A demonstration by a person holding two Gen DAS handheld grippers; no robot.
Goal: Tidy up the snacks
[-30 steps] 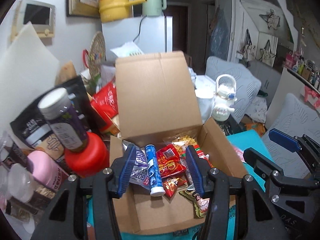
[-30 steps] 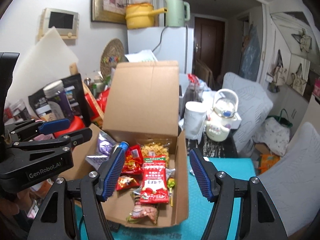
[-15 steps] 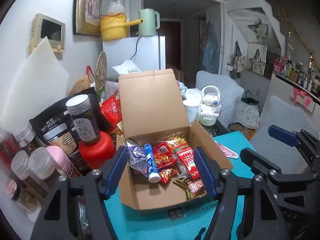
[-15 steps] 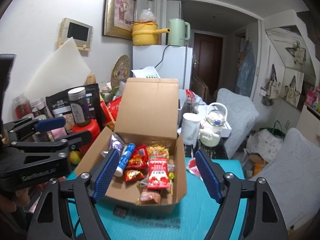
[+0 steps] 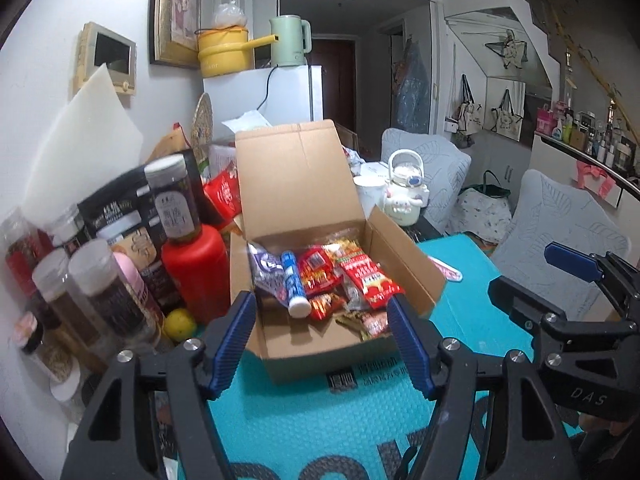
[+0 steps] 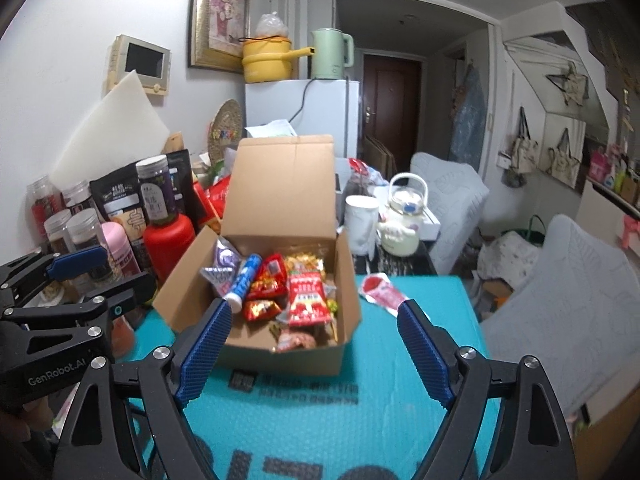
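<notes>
state: left hand-held gripper (image 5: 322, 336) and right hand-held gripper (image 6: 314, 354) gaping, jaws just widened, both empty | risk: red packet (image 6: 382, 294) beside cardboard box (image 6: 280, 344) gets overlooked

white wall (image 6: 60, 20) | white fridge (image 6: 304, 116) | dark door (image 6: 390, 100)

Lived-in home: fridge (image 6: 304, 116), kettle (image 6: 331, 54), cushioned chairs (image 6: 448, 184).

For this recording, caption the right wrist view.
Open right gripper before an open cardboard box of snacks on a teal mat.
</notes>
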